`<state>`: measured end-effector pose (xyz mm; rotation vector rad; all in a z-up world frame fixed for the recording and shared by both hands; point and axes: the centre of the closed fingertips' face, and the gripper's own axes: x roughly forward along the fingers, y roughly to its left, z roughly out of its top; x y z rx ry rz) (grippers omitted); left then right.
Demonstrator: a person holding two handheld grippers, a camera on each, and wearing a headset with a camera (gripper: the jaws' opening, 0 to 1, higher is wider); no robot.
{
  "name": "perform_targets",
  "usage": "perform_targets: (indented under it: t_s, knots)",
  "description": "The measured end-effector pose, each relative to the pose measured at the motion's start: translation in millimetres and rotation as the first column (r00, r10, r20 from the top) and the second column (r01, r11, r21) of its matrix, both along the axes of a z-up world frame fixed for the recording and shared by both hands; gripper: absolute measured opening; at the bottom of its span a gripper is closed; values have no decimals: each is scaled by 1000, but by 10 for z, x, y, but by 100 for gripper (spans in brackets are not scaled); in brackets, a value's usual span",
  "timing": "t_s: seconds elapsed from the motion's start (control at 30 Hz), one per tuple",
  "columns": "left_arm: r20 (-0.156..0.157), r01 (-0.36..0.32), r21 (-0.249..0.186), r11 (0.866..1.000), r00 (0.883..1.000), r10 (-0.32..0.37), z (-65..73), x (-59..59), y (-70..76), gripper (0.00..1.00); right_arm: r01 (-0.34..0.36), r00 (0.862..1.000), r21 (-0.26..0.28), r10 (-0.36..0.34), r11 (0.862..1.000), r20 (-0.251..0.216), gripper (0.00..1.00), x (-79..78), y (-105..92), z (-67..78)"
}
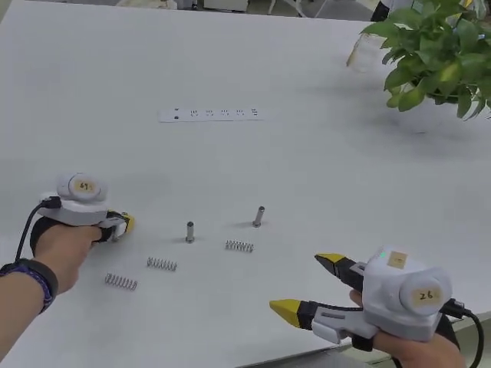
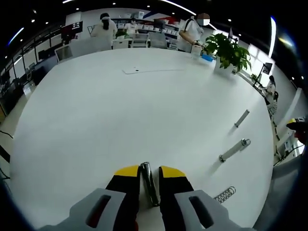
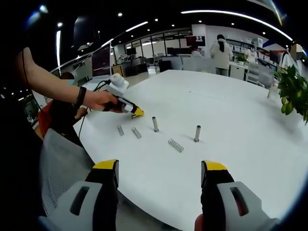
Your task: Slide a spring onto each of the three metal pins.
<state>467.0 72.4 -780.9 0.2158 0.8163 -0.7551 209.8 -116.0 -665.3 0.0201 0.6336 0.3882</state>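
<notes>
My left gripper [image 1: 123, 224] rests on the white table at the left, shut on a metal pin [image 2: 149, 185] that stands between its yellow-tipped jaws. Two more pins stand upright on the table, one [image 1: 189, 231] in the middle and one [image 1: 258, 216] to its right. Three springs lie flat in front of them: one [image 1: 238, 246] near the right pin, one [image 1: 162, 264] further left, one [image 1: 121, 281] nearest the left hand. My right gripper [image 1: 307, 284] hovers open at the table's near right edge with nothing between its jaws. Its own view shows both pins [image 3: 155, 124] [image 3: 197, 133] and a spring [image 3: 176, 145].
A white power strip [image 1: 211, 114] lies further back at the table's centre. A potted plant [image 1: 437, 46] stands at the far right corner. The table's near edge [image 1: 261, 359] runs just below the right gripper. People stand in the background [image 2: 103, 26].
</notes>
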Motion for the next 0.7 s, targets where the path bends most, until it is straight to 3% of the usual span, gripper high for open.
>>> perform_targets:
  t_s: [0.1,0.2,0.27,0.4,0.57,0.7]
  knots:
    - [21,-1,32,999,1000,0,-10,43,32,2,-3,1000,1,3,1000,-1,68,3,10,-1]
    - [16,-5,34,999,1000,4,-10,59,36,1,-5,1000,0,5,1000,0,68,2,10,0]
    - [22,30,59,998,999,-32,-17,66,34,0,-2,1000,0,2,1000,-1,68,-1,10,-3]
    - [2,58,83,995,998,-58,-18,51,23,0,-2,1000,-2,2,1000,-4,68,-7,4,-10]
    - [-26,45,65,997,999,-43,-12,-1,37,0,8,1000,0,-8,1000,3,68,1,-19,13]
    - [-31,34,48,998,999,-33,29,8,46,0,9,1000,-2,-9,1000,3,68,-3,-30,12]
